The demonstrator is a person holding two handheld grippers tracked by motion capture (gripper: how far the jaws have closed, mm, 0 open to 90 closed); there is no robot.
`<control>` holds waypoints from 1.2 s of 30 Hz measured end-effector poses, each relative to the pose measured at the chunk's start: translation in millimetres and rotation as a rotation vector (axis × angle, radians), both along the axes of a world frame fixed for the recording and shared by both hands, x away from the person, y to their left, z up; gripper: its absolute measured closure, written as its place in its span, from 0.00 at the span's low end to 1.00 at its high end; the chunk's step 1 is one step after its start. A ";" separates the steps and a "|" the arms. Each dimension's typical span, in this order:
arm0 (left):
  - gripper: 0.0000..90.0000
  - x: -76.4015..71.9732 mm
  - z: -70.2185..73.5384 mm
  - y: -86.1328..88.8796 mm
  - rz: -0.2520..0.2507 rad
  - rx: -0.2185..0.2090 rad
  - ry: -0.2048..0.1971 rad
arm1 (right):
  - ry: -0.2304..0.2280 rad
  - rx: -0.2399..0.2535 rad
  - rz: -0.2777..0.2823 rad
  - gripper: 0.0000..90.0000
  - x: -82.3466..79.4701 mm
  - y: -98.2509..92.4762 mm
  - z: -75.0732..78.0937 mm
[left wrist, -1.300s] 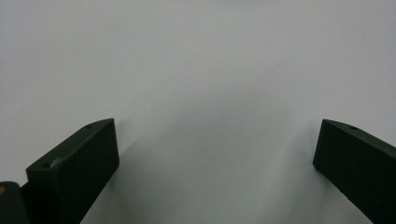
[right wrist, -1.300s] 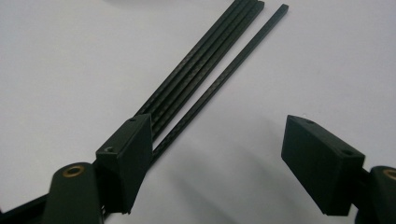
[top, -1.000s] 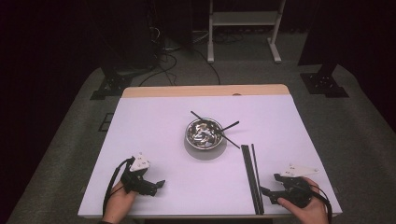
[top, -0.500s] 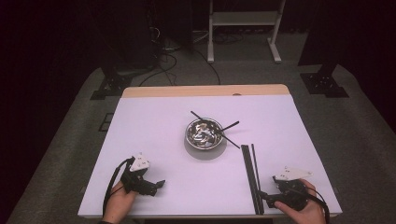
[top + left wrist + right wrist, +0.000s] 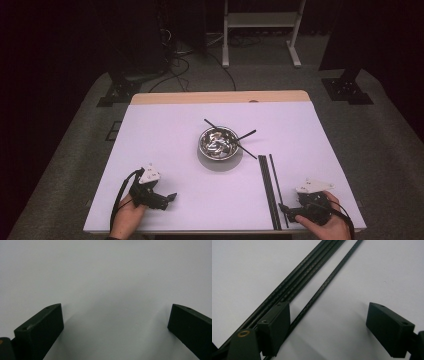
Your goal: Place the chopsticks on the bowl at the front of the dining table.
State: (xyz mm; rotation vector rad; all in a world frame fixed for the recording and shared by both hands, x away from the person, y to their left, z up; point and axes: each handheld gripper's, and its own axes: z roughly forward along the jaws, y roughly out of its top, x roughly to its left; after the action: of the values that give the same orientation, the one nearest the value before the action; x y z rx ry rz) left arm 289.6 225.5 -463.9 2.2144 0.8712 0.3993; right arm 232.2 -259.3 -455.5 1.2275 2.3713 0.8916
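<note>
On the white table point(image 5: 165, 145), well to the left of the metal bowl point(image 5: 218, 142) and nearer the front edge, the left gripper point(image 5: 169, 198) rests in the person's left hand point(image 5: 129, 217); in the left gripper view its jaws stand wide apart over bare tabletop, with nothing between them. The bowl sits near the table's middle, holding shiny pieces too small to make out, and two black sticks point(image 5: 245, 135) lie crossed over its rim, their ends poking out on its left and right. To the right of the bowl and toward the front edge, a bundle of black rods point(image 5: 266, 187) lies flat, running front to back, with a single thin rod point(image 5: 278, 187) just beside it on the side away from the bowl. Right of these rods, the right gripper point(image 5: 284, 210) sits low at the table's front in the person's right hand point(image 5: 327, 225). Its jaws have just been opening and now stand wide; in the right gripper view one jaw sits over the bundle point(image 5: 294, 290), and the single rod point(image 5: 324, 287) passes just inside that jaw, not clamped.
</note>
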 end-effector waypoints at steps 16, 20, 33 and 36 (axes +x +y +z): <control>0.00 0.0 0.1 0.0 0.000 0.001 0.000 | -0.002 -0.005 -0.031 0.20 2.9 -11.8 0.2; 0.00 0.0 0.0 0.0 0.000 0.001 0.000 | -0.001 -0.003 -0.036 0.20 3.7 -14.9 0.1; 0.00 0.0 0.0 0.0 0.000 0.000 0.000 | -0.001 0.001 -0.052 0.20 5.5 -22.5 0.0; 0.00 0.0 0.0 0.0 0.000 0.000 0.000 | -0.002 0.000 -0.059 0.20 6.0 -25.2 0.1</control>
State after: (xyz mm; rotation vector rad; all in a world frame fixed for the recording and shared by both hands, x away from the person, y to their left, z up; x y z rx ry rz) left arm 289.6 225.4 -463.9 2.2145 0.8710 0.3999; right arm 238.3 -284.5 -455.4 1.2890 2.3211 0.8733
